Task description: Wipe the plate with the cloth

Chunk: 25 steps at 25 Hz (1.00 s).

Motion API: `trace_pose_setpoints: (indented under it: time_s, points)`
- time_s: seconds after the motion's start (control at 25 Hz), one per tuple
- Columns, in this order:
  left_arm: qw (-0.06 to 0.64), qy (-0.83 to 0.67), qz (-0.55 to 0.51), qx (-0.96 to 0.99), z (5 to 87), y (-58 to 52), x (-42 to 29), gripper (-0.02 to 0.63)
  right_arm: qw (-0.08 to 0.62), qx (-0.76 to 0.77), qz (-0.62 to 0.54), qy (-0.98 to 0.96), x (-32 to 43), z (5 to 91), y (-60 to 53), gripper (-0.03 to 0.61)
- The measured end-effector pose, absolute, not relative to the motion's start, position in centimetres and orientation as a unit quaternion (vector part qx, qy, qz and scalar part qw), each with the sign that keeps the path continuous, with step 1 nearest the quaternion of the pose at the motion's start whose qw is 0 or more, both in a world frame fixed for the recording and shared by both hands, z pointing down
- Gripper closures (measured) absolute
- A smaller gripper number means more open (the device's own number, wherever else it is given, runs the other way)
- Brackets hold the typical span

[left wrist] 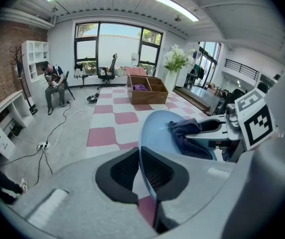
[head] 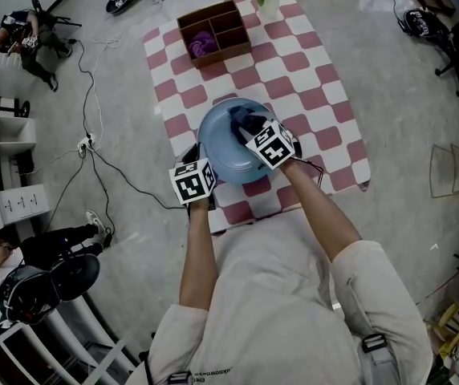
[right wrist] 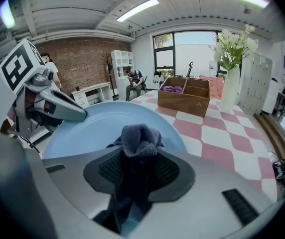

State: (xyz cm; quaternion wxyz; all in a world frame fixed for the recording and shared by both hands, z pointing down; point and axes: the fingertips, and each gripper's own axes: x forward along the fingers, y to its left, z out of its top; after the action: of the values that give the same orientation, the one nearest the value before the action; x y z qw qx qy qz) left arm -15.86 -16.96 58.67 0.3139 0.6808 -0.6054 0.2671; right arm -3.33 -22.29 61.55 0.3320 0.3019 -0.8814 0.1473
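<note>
Left gripper [left wrist: 140,169] is clamped over the near-left rim of the blue plate [head: 217,159], jaws almost together with only the rim between them. We read that as the anchor grip: it steadies the plate and seems to hold it raised and tilted above the checkered table [head: 318,95], so the face is open to the other tool. The plate is over the near middle of the table, between the two grippers. The dark cloth [right wrist: 137,136] is on its right part, bunched against the face. Right gripper [right wrist: 138,171] pinches the cloth, jaws closed on the fabric with a wad poking out ahead, which gives a soft pad to rub with. Our read is that the wipe is under way; we can't tell how much of the plate is covered. The wooden box [head: 215,30] sits at the far end, not involved.
</note>
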Motion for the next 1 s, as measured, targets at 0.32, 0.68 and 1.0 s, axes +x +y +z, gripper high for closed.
trace_pose_setpoints:
  time_s: [0.32, 0.68, 1.0]
  points:
    - [0.325, -0.606, 0.271, 0.673, 59.6, -17.1, -16.2, 0.592, 0.354, 0.291, 0.166, -0.873, -1.3, 62.8, -20.1, 0.441]
    - [0.332, -0.605, 0.268, 0.672, 60.1, -17.4, -16.3, 0.592, 0.385, 0.257, 0.135, -0.876, -2.5, 62.9, -16.7, 0.445]
    - [0.341, -0.609, 0.262, 0.666, 60.6, -17.3, -16.5, 0.592, 0.398, 0.216, 0.119, -0.883, -5.5, 63.1, -13.8, 0.445]
